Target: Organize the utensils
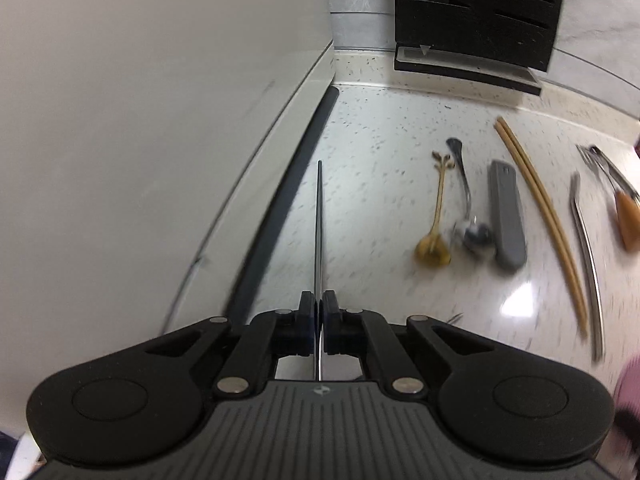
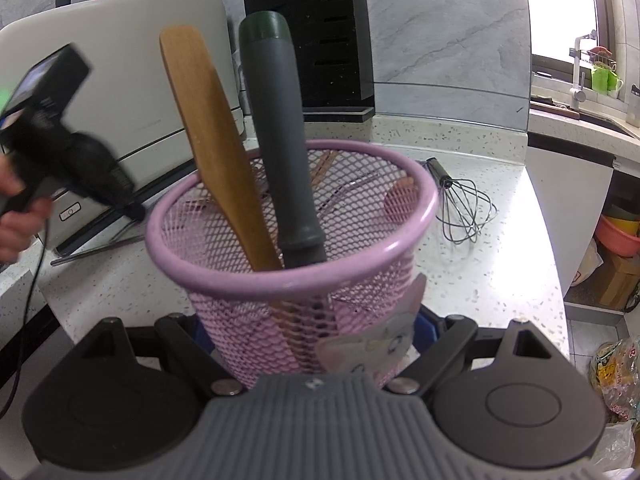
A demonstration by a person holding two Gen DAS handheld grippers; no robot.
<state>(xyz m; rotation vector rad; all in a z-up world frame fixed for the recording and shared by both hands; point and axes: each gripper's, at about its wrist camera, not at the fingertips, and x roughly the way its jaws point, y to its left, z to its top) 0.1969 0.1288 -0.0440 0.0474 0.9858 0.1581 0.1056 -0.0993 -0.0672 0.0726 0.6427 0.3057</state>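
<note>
My left gripper (image 1: 319, 304) is shut on a thin metal utensil (image 1: 320, 220), seen edge-on and pointing ahead above the speckled counter (image 1: 380, 152). To its right lie a gold spoon (image 1: 434, 240), a steel spoon (image 1: 466, 200), a grey case (image 1: 506, 216), wooden chopsticks (image 1: 540, 208) and forks (image 1: 608, 168). My right gripper (image 2: 316, 330) is shut on a pink mesh basket (image 2: 224, 258), its pads against both sides. In the basket stand a wooden spatula (image 2: 208, 128) and a grey-green handle (image 2: 280, 120). The left gripper (image 2: 136, 210) shows blurred at the left, held by a hand (image 2: 16, 216).
A white appliance (image 1: 160, 120) fills the left side, close to the held utensil. A black knife block (image 1: 476, 12) stands at the back against the marble wall. A wire whisk (image 2: 464, 208) lies right of the basket. The counter's edge (image 2: 536, 208) drops off at the right.
</note>
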